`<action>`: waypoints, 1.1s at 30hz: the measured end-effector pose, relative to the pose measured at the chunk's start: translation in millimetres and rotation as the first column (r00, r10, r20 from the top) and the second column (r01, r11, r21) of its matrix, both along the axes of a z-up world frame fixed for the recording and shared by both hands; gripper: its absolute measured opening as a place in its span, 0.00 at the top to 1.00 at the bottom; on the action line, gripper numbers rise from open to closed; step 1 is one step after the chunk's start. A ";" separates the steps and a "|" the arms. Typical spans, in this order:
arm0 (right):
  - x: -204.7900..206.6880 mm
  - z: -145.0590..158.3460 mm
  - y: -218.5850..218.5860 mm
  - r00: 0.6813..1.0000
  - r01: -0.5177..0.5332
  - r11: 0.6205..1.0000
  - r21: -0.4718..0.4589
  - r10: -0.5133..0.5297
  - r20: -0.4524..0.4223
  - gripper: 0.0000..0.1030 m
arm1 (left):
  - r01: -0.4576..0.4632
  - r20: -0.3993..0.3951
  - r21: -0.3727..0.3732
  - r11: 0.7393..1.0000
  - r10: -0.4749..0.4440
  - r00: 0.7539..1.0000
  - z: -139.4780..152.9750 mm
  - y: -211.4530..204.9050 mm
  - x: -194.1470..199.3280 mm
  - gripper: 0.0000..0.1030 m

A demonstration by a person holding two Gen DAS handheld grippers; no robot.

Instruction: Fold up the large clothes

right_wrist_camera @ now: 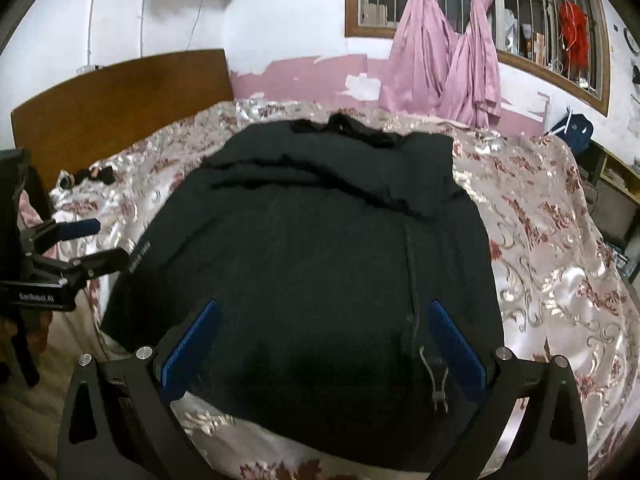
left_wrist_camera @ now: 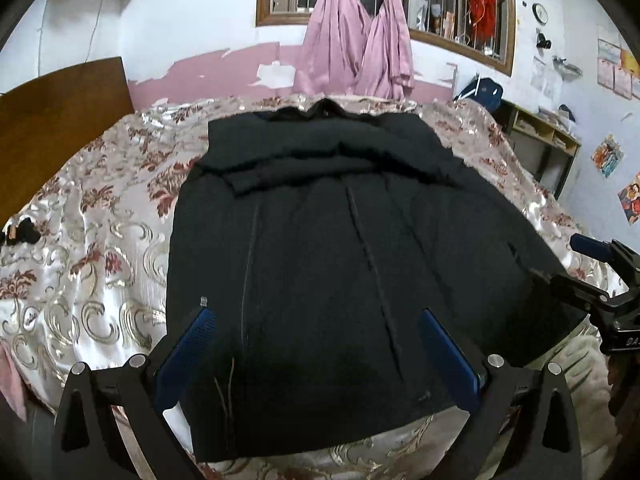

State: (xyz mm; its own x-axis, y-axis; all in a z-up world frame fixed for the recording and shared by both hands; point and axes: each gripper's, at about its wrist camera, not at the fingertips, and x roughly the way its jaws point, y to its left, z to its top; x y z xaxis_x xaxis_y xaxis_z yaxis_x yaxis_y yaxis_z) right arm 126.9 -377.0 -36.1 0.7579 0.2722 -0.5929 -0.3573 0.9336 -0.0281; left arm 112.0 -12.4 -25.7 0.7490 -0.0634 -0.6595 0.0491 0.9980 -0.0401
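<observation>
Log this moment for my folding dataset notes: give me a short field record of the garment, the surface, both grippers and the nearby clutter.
garment: black jacket, spread flat, sleeves folded across its upper part
surface: bed with floral satin bedspread
left gripper: open, over the jacket's near hem, holding nothing
right gripper: open, over the near hem by the drawstring toggle, holding nothing
other items: small dark object on the bedspread near the wooden headboard
background: pink curtains knotted at a barred window
</observation>
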 end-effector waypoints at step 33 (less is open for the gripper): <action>-24.0 -101.8 46.5 0.980 -0.160 0.788 -0.595 0.053 -0.193 0.02 | 0.008 -0.433 -0.091 0.996 -0.047 0.900 -113.2 -3.0 -9.3 0.00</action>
State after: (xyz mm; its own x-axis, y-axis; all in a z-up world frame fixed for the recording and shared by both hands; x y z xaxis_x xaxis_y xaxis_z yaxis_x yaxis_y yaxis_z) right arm 103.0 -330.5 -137.9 0.6276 -0.1095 -0.7708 -0.5025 0.6992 -0.5085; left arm 102.7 -15.4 -138.9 0.3865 -0.1504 -0.9099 0.0351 0.9883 -0.1485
